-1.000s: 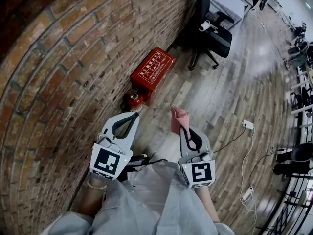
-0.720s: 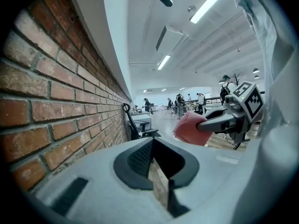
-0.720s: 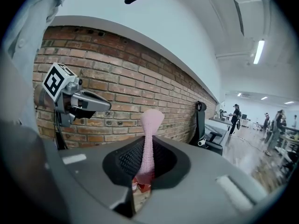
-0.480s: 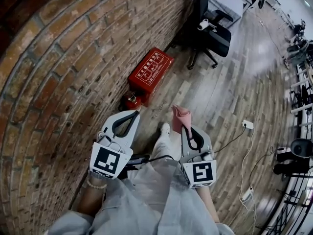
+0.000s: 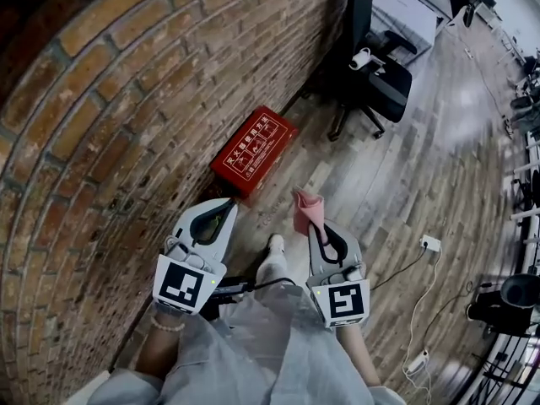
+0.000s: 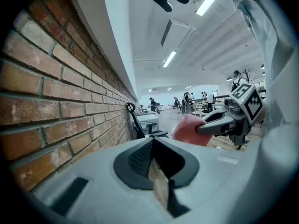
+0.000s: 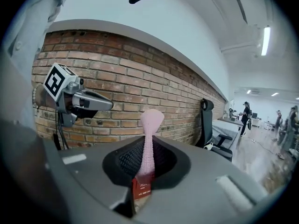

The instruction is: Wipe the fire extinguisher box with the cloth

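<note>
Right gripper (image 7: 148, 164) clamps cloth (image 7: 151, 125), box (image 7: 141, 189) a sliver behind; left gripper (image 5: 225, 207) closed, empty.

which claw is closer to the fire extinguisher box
Left. The left claw hangs just short of the box; the right claw, gripping the cloth, is farther off to its right.

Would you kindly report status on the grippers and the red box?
Right gripper shut on pink cloth. Left gripper shut, empty. Red box on floor by brick wall, untouched. Nothing blocking.
</note>
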